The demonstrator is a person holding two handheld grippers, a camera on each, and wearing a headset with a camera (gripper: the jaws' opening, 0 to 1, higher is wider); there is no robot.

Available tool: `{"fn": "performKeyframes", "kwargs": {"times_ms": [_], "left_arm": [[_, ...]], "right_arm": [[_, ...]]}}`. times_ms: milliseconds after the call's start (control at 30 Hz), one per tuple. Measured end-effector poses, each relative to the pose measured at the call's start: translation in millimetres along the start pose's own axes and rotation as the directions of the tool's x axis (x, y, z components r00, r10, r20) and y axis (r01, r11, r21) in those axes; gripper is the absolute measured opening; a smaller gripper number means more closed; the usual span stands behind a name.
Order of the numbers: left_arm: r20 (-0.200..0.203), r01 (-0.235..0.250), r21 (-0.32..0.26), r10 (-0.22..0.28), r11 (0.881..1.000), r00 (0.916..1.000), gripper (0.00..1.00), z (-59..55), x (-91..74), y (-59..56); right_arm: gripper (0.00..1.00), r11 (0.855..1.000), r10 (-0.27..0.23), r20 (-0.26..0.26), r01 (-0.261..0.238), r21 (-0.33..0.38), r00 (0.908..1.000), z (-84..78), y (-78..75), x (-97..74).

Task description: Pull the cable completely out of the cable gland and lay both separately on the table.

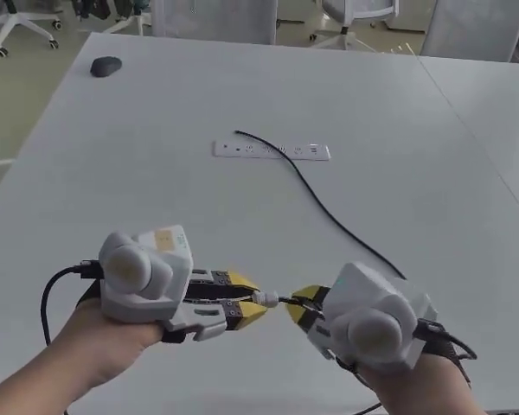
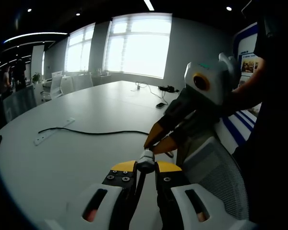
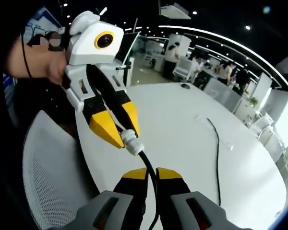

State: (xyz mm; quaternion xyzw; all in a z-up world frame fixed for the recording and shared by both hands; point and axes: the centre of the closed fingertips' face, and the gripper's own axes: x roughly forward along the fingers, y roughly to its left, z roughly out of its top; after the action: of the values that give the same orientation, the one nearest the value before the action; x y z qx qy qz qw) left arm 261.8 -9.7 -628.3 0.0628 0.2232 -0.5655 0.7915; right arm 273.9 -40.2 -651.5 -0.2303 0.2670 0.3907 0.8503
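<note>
- The left gripper is held low at the near edge of the white table. Its yellow-tipped jaws are clamped together on the white cable gland.
- In the left gripper view, the gland sits right at the tips of the left gripper, pinched between them, with one end sticking out forward.
- The gland is in the air above the table, between the two grippers. In the head view its long axis lies roughly left to right, and its free end points at the right gripper.
- The black cable is still seated in the gland. A short stretch of it bridges the small gap between the two pairs of tips.
- In the right gripper view, the right gripper has its jaws drawn in on the cable. The cable runs straight down between them from the gland, which is held by the left gripper.
- In the left gripper view, the right gripper comes in from the right, its tips just beside the gland.
- Beyond the right gripper, the cable lies on the table. It runs diagonally away and to the left, and its far end crosses a white power strip.
- A dark computer mouse sits near the far left corner, well apart from everything else.
</note>
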Motion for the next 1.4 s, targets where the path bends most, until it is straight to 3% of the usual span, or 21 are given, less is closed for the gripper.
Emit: {"fn": "performKeyframes", "kwargs": {"times_ms": [100,300,333,433,567,667,767,867,900,967,1033,1067,1100,1233,1267,1300,1333,1400], "left_arm": [[0.0,-0.001,0.0,0.001,1.0,1.0,0.15,-0.1,-0.1,-0.6],[0.003,-0.018,0.001,0.018,1.0,0.9998,0.15,-0.2,-1.4,1.6],[0.003,-0.02,0.0,0.02,1.0,0.9998,0.15,-0.3,-1.5,1.8],[0.003,-0.021,0.0,0.021,1.0,0.9998,0.15,-0.3,-1.4,1.2],[0.003,-0.027,-0.001,0.027,1.0,0.9996,0.15,-0.8,-1.7,1.2],[0.003,-0.028,-0.002,0.028,1.0,0.9996,0.15,-1.2,-2.4,1.1],[0.002,-0.029,0.002,0.029,1.0,0.9996,0.15,-2.0,-3.2,1.1],[0.002,-0.031,0.008,0.031,0.999,0.9995,0.15,-2.5,-3.5,1.2],[0.003,-0.03,0.007,0.03,1.0,0.9995,0.15,-2.5,-3.5,0.6],[0.0,-0.029,0.011,0.029,1.0,0.9996,0.15,-3.0,-3.1,0.0],[-0.004,-0.029,0.018,0.029,0.999,0.9996,0.15,-3.8,-2.4,-0.7],[-0.004,-0.028,0.018,0.028,0.999,0.9996,0.15,-3.8,-2.3,-0.8],[-0.002,-0.027,0.019,0.027,0.999,0.9996,0.15,-4.0,-1.9,-1.0],[-0.011,-0.029,0.014,0.029,0.999,0.9995,0.15,-7.5,-1.1,0.8],[-0.009,-0.03,0.011,0.03,1.0,0.9995,0.15,-7.5,-1.6,1.4],[-0.009,-0.029,0.01,0.029,1.0,0.9995,0.15,-7.7,-2.2,1.6],[-0.009,-0.029,0.011,0.029,1.0,0.9995,0.15,-7.8,-2.5,1.7],[-0.008,-0.029,0.01,0.03,1.0,0.9995,0.15,-8.0,-4.1,3.0]], "right_arm": [[0.01,0.997,0.001,0.011,-0.002,0.082,0.9999,-4.4,-2.1,-0.2],[0.01,0.975,-0.039,0.017,0.034,0.219,0.9991,-17.4,-13.0,0.2],[0.01,0.963,-0.049,0.015,0.043,0.267,0.9987,-20.7,-15.0,0.4],[0.01,0.95,-0.057,0.017,0.049,0.309,0.9982,-25.1,-18.7,0.4],[0.01,0.909,-0.085,-0.009,0.081,0.408,0.9963,-40.0,-25.8,1.2],[0.01,0.891,-0.092,-0.015,0.089,0.445,0.9956,-46.3,-28.5,0.9],[0.01,0.863,-0.101,-0.033,0.104,0.494,0.9944,-55.1,-30.7,1.2],[0.01,0.79,-0.118,-0.06,0.131,0.599,0.9912,-66.6,-34.5,0.8],[0.01,0.777,-0.11,-0.057,0.122,0.617,0.9922,-67.5,-33.2,1.4],[0.01,0.774,-0.104,-0.063,0.121,0.621,0.9926,-70.7,-31.4,3.3],[0.01,0.753,-0.097,-0.071,0.12,0.647,0.9927,-72.8,-27.9,5.4],[0.01,0.736,-0.095,-0.073,0.119,0.667,0.9928,-73.4,-26.5,6.1],[0.01,0.709,-0.105,-0.073,0.126,0.694,0.9918,-73.9,-27.3,6.5],[0.01,0.708,-0.089,-0.079,0.119,0.696,0.9929,-76.0,-23.1,9.4],[0.01,0.722,-0.09,-0.076,0.118,0.681,0.993,-75.2,-22.8,9.5],[0.01,0.747,-0.092,-0.077,0.12,0.654,0.9928,-73.9,-22.8,9.2],[0.01,0.757,-0.085,-0.077,0.114,0.643,0.9934,-73.2,-21.6,9.3],[0.02,0.763,-0.085,-0.073,0.112,0.637,0.9937,-71.9,-21.9,9.1]]}}
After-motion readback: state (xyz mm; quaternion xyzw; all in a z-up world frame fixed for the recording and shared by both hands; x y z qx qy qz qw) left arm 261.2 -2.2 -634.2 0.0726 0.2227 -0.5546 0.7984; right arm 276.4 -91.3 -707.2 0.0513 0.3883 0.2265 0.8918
